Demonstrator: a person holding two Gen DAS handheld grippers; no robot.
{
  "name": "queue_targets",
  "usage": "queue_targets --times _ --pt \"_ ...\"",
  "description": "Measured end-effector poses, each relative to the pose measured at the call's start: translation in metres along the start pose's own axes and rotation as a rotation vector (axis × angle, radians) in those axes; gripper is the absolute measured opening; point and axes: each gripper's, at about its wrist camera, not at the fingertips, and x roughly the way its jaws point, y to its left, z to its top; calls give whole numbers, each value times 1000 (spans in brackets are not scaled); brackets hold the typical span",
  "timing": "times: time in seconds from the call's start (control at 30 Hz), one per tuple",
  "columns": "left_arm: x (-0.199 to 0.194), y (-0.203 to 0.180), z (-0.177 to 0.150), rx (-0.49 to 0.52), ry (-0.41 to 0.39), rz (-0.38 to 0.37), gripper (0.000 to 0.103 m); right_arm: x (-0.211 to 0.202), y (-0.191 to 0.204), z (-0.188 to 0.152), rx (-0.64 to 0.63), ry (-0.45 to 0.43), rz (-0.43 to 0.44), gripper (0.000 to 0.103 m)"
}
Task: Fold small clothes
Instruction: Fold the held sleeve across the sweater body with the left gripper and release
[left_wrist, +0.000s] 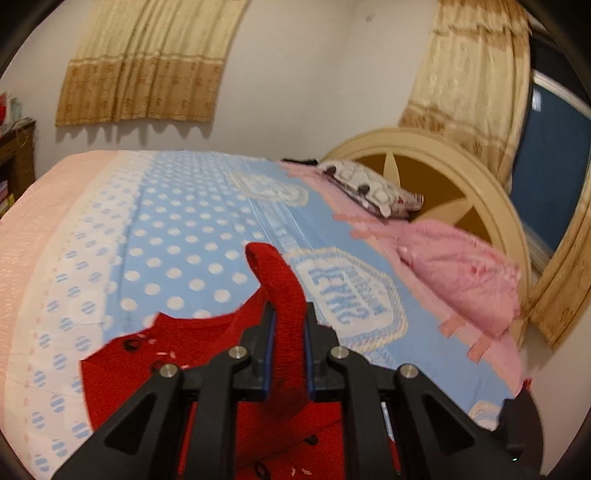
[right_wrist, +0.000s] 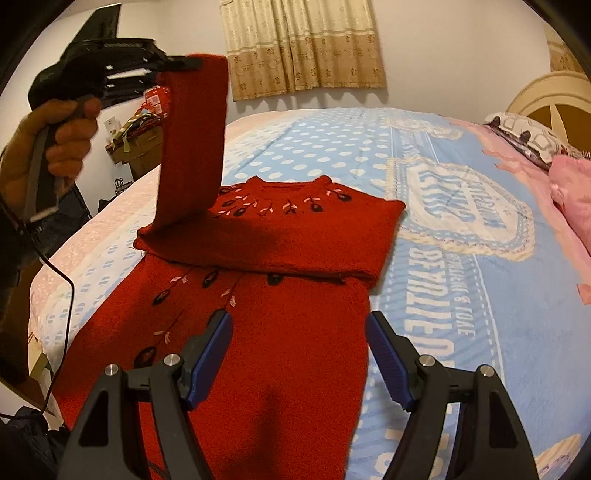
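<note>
bedsheet (right_wrist: 461, 184) | blue-and-white badge print with lettering, seen reversed and upside down | words not surely readable | no other text legible

Sweater (right_wrist: 258, 332) hem cut off by lower edge in right wrist view; lower body hidden behind right gripper (right_wrist: 299, 354) linkage. Sleeve (left_wrist: 284, 306) end hidden between left gripper (left_wrist: 289, 325) pads (left_wrist: 269, 354) in left wrist view; rest of sweater mostly covered by linkage. Hand (right_wrist: 55, 147) cut off at frame's left edge, wrist not visible. Bedspread (right_wrist: 461, 295) lettering blurred, partly unreadable. Pillow (left_wrist: 373, 184) pattern too blurred to identify. Shelf (left_wrist: 16, 158) contents at left edge indistinct.
</note>
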Motion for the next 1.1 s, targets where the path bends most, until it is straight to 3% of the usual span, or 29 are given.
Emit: queue_targets --times 0.23,0.4,0.5,0.57,0.6,0.7,0.87,1.1 --pt "54 -29 -34 68 97 -6 14 1 -11 -6 26 19 -26 75" --pt "71 -43 -49 139 138 -5 20 6 -21 -8 64 49 -20 75" --pt "63 -50 -53 207 125 5 31 10 -24 -9 77 64 -12 75" --pt "52 -49 -54 246 100 28 53 13 -26 -8 90 74 1 76" --pt "45 -46 -54 257 81 33 62 14 -26 -7 98 78 7 76" --pt "28 -32 -60 301 61 80 63 19 -24 -2 99 85 13 76" --pt "4 13 -90 327 77 242 64 30 -19 19 94 90 47 76" --pt "-13 90 -126 194 122 369 67 66 -28 40 189 137 62 76"
